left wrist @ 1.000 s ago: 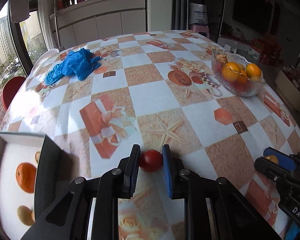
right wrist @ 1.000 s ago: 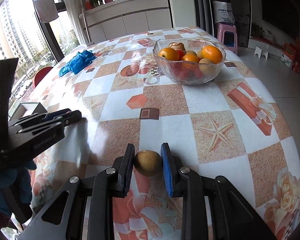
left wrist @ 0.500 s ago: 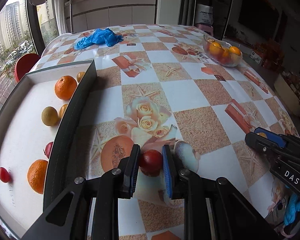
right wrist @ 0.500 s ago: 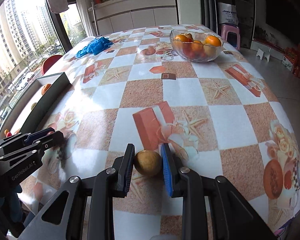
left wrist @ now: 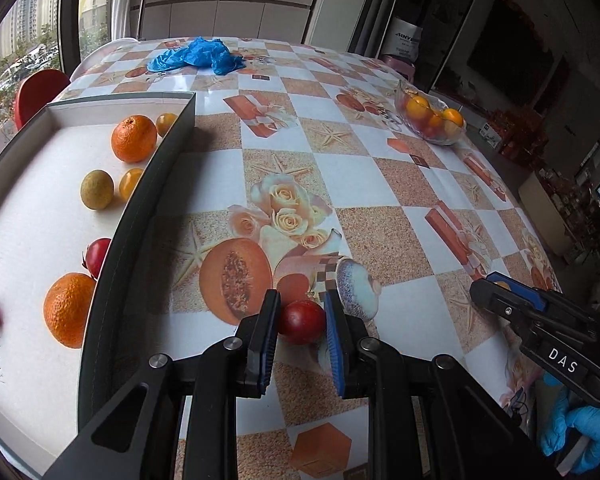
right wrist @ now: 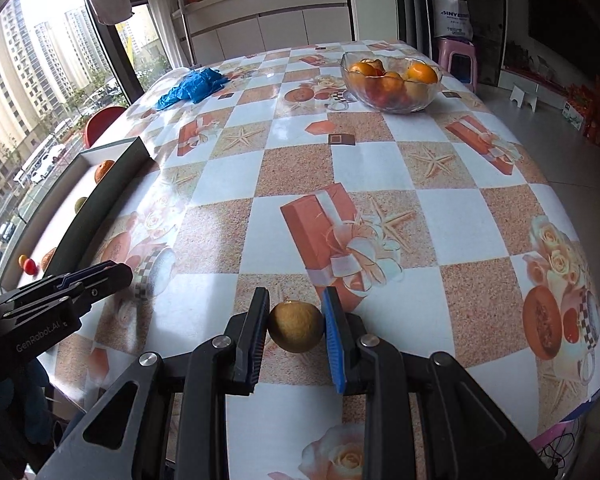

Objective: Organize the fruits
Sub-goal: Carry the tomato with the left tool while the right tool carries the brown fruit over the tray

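My left gripper (left wrist: pixel 300 322) is shut on a small red fruit (left wrist: pixel 301 321), held above the patterned tablecloth just right of the dark-walled tray (left wrist: pixel 140 200). Inside the tray lie two oranges (left wrist: pixel 134 138), a greenish-brown fruit (left wrist: pixel 96 189), small yellow ones (left wrist: pixel 130 182) and red ones (left wrist: pixel 98 256). My right gripper (right wrist: pixel 296 326) is shut on a round brownish-yellow fruit (right wrist: pixel 296 326) over the table's near part. A glass bowl (right wrist: pixel 392 76) of oranges and other fruit stands at the far right. Each gripper shows at the edge of the other's view.
A crumpled blue glove or bag (left wrist: pixel 198 56) lies at the table's far end. A red chair (left wrist: pixel 40 92) stands beyond the tray. A pink stool (right wrist: pixel 458 58) and shelves are off the right side. A blue-gloved hand (left wrist: pixel 580 432) holds the right gripper.
Both grippers have drawn back from the bowl toward the table's near side, each with its fruit. The left one swung toward the tray, which now fills the left of its view.
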A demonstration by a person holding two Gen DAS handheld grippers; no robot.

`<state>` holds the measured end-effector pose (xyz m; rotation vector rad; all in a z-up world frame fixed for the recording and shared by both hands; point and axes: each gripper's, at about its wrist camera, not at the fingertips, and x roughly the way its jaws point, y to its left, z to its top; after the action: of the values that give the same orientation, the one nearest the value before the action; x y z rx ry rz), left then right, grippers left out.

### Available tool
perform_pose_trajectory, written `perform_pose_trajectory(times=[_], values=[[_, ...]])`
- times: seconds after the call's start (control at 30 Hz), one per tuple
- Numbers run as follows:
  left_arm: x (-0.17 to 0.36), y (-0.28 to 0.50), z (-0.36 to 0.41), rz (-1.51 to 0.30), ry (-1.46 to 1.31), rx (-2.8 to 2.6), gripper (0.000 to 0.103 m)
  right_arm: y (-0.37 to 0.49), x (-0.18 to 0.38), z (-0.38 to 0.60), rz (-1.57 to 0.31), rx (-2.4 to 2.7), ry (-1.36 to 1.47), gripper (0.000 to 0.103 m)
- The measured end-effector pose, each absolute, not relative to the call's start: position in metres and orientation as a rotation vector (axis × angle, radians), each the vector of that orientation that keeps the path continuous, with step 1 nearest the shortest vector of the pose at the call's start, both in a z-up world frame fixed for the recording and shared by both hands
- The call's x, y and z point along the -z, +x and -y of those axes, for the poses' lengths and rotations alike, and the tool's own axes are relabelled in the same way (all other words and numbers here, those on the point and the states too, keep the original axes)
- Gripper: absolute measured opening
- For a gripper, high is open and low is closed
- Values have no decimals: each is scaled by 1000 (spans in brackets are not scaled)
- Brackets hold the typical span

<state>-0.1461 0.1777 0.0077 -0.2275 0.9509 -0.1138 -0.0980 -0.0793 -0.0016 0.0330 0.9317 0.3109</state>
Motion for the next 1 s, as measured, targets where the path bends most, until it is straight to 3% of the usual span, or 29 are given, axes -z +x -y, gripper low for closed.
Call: perform_pose_trajectory(times=[0.47,1.0], values=[[-13,-159,-183,-940,-260,143,24,-104,-1,67,-948,-328,21,29],[-66,-177,-232,-795,-256,68,24,-88,-50,-5,-901,-472,-29,29]])
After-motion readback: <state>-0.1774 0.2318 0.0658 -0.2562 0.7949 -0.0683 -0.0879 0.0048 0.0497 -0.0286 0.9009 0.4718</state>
